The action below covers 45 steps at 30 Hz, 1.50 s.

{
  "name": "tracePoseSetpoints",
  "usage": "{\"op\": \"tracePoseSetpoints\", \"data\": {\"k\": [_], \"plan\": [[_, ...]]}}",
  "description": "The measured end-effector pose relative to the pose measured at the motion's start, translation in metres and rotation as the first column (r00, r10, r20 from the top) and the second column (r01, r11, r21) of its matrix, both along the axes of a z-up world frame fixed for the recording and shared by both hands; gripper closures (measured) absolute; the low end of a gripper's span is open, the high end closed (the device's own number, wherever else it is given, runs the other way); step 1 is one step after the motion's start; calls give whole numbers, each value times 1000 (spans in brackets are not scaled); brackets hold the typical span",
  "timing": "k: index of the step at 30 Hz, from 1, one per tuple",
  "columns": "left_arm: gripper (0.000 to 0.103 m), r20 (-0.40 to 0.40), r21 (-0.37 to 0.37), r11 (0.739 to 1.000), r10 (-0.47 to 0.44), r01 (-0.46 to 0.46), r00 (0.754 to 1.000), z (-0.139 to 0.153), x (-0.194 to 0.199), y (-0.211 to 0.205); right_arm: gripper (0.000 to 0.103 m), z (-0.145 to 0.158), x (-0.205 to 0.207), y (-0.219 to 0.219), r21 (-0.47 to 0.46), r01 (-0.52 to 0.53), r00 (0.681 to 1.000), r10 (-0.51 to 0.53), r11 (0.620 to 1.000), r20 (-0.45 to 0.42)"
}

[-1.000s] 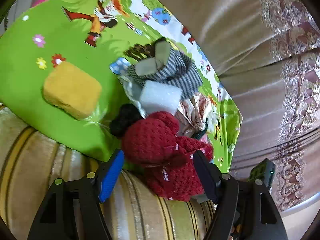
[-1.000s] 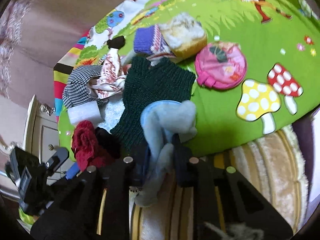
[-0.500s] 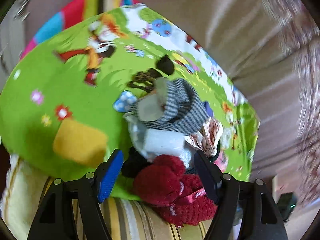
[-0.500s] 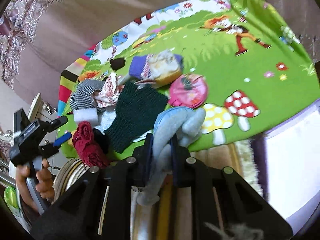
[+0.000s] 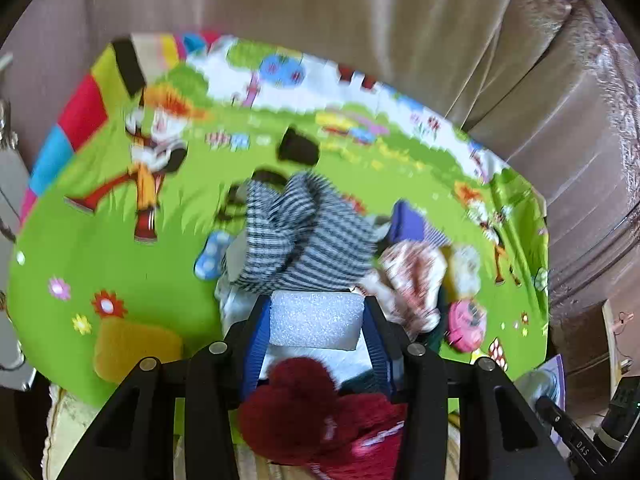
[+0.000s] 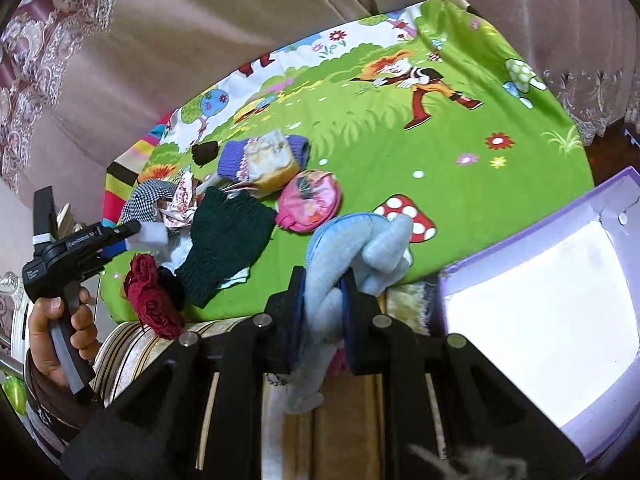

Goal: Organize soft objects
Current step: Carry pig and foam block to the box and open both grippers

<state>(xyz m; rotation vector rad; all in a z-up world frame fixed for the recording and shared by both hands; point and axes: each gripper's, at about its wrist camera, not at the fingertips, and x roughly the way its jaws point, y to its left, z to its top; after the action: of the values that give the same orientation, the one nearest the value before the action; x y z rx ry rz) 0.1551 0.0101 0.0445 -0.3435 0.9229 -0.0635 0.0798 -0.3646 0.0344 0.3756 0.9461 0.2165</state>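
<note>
- White foam block (image 5: pixel 314 325) sits square between the fingers of the left gripper (image 5: pixel 316 320), on top of the heap on the green play mat (image 5: pixel 100 248). Jaws closing on it; the blue pads flank both short sides and look to be meeting them, though blur leaves the contact uncertain.
- To do this well: finish the squeeze lightly, since foam should crush easily, then lift straight up so the block clears the pile without dragging cloth.
- Just beyond the fingertips: striped grey knit (image 5: pixel 296 240) overlaps the block's far edge. Likely to snag.
- Under the gripper body, nearer the camera: red knitted piece (image 5: pixel 304 412), draped over the cushion edge.
- Off to the gripper's left: yellow sponge (image 5: pixel 136 348), apart from the heap.
- Right gripper (image 6: pixel 322 292) is clamped on a light blue plush (image 6: pixel 360 248), which hangs through the jaws.
- To that gripper's right, close by: purple box (image 6: pixel 560 216), open with a white interior; presumably the drop-off.
- Ahead of it: dark green knit (image 6: pixel 224 244), pink round pouch (image 6: pixel 310 200), purple-cuffed item (image 6: pixel 264 156); all still loose on the mat.
- Left hand (image 6: pixel 56 332) visible at the far left of the right wrist view.
</note>
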Motion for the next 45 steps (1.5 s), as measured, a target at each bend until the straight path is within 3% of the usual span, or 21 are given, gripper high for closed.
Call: {"op": "tracePoseSetpoints", "data": {"k": [7, 14, 19, 25, 34, 40, 45], "plan": [[57, 110, -11, 999, -49, 50, 993, 30, -5, -41, 83, 4, -10, -26, 9, 40, 999, -40, 999, 17], [57, 108, -61, 981, -179, 186, 978, 34, -9, -114, 83, 5, -25, -68, -28, 122, 992, -121, 992, 31], [57, 80, -84, 946, -306, 312, 949, 24, -18, -178, 83, 1, -35, -105, -90, 203, 979, -201, 975, 32], [57, 20, -101, 886, -454, 453, 891, 7, -35, -252, 83, -1, -39, -137, -187, 278, 961, -274, 942, 45], [57, -43, -57, 827, -562, 560, 826, -14, -52, -314, 83, -6, -36, -165, -281, 345, 938, -339, 896, 72], [55, -78, -28, 809, -588, 588, 805, -22, -55, -334, 75, -6, -34, -173, -320, 380, 924, -373, 868, 85], [39, -85, -10, 809, -586, 587, 806, -25, -56, -337, 55, -2, -37, -175, -345, 402, 915, -390, 848, 107]]}}
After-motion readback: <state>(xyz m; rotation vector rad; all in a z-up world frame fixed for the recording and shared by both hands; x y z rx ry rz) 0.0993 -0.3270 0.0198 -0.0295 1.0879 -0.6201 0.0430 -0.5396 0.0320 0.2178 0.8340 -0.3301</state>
